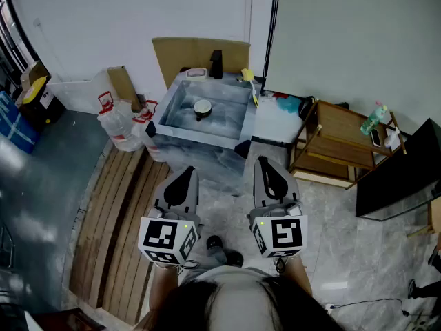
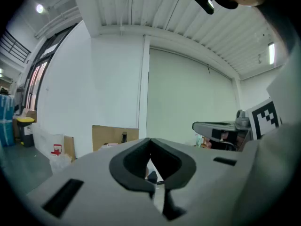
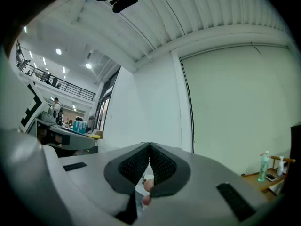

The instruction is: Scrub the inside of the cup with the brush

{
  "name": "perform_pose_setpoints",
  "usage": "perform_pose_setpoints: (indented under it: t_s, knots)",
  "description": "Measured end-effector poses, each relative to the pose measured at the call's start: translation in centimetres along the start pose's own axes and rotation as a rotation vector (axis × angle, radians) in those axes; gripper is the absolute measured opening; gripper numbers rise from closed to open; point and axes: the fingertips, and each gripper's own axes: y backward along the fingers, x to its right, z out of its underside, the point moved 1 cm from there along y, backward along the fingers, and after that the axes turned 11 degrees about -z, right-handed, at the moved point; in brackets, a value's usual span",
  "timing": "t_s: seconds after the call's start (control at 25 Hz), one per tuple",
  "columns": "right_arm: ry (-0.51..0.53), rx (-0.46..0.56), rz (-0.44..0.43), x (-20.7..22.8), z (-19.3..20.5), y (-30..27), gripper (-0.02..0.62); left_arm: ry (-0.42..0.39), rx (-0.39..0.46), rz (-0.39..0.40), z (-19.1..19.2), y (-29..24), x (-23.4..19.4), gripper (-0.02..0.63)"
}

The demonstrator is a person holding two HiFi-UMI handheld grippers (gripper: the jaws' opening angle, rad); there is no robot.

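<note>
Left gripper [image 1: 185, 174] and right gripper [image 1: 264, 165]: jaws fully together, nothing between them. Cup [image 1: 202, 107] in sink [image 1: 200, 136], well ahead of both tips.

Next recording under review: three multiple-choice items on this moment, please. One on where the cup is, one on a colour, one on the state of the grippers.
1. Where is the cup?
A. in the sink
B. on the floor
C. on a shelf

2. What colour is the bottle on the side table?
A. red
B. green
C. black

3. How do the left gripper and right gripper stand?
A. both wide open
B. each shut on a brush
C. both shut, empty

Answers
1 A: the head view shows the cup on the sink's bottom.
2 B: the bottle at the table's far right end is green.
3 C: each gripper view shows its jaws together with nothing between them.
</note>
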Motion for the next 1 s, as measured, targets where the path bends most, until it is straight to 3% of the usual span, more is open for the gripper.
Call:
perform_pose_setpoints:
  t_s: [0.52,1.0]
  knots:
    - [-0.028,0.003,-0.009,2.8,0.8,1.1,0.025,-0.005,-0.025,0.002,0.5,-1.8,2.7,0.009]
    - [-0.023,-0.038,0.012,5.0,2.6,-5.2,0.025,-0.012,-0.055,0.061,1.1,-8.7,0.5,0.009]
